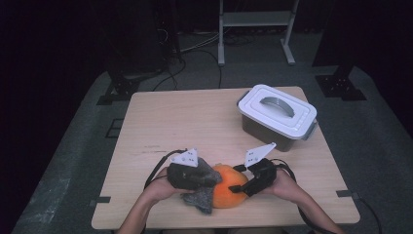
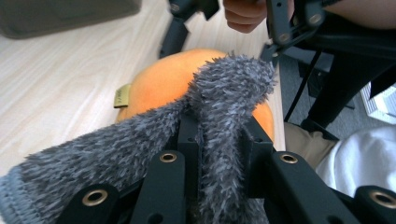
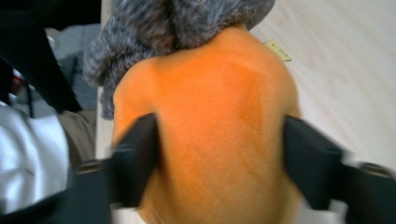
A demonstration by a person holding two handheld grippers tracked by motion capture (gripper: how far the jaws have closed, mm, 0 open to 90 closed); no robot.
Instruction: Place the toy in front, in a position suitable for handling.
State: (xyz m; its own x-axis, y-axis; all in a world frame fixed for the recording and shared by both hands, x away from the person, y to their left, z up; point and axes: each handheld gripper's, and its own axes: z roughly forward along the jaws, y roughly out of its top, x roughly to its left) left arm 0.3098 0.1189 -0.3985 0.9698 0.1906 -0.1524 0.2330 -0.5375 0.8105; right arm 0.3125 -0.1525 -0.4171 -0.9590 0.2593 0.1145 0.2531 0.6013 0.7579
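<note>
An orange plush ball [image 1: 229, 187] with a small yellow tag lies near the table's front edge. A grey fuzzy cloth [image 2: 224, 93] is draped over its left side and hangs down in front. My left gripper [image 2: 219, 135] is shut on a fold of this cloth, right against the ball [image 2: 163, 84]. From the right, my right gripper [image 3: 219, 163] straddles the ball [image 3: 219, 116]. Its two black jaws stand wide apart, one at each flank, and the picture is blurred there. The cloth [image 3: 187, 18] covers the ball's far end in the right gripper view.
A grey storage box with a white handled lid [image 1: 276, 114] stands at the back right of the wooden table [image 1: 185, 117]. The person's lap and a dark chair part lie just past the front edge. Cables trail from both grippers.
</note>
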